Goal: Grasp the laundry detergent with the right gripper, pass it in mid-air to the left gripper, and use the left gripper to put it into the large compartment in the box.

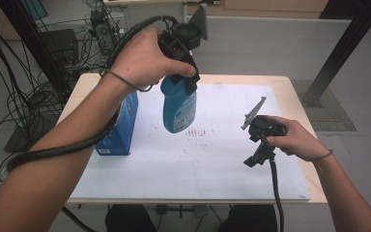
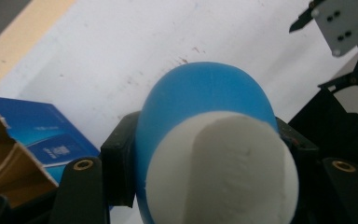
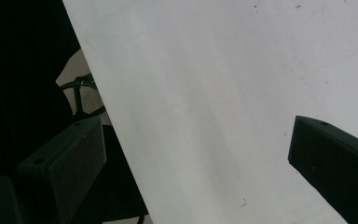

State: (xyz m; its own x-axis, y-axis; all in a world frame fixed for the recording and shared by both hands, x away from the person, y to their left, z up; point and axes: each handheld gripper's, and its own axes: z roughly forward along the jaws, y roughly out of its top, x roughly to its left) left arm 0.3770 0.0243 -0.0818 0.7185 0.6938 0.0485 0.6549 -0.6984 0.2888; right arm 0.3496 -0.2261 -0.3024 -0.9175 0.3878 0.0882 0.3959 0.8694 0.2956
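A blue bottle (image 1: 178, 108) with a white cap hangs upright above the white mat (image 1: 222, 164), off the surface. My left gripper (image 1: 181, 84) is shut on its upper part from above. In the left gripper view the black pads (image 2: 119, 158) press both sides of the blue bottle (image 2: 205, 93), and its white cap (image 2: 219, 172) sits close to the camera. My right gripper (image 1: 256, 157) rests low over the mat at the right, held in a hand. Its jaws (image 3: 196, 154) stand wide apart over the mat's edge with nothing between them.
An opened blue carton (image 1: 121, 128) stands on the mat just left of the bottle, its torn flap showing in the left gripper view (image 2: 42, 135). Faint reddish marks (image 1: 198, 131) dot the mat's middle. Cables and black frame posts surround the wooden table (image 1: 290, 92).
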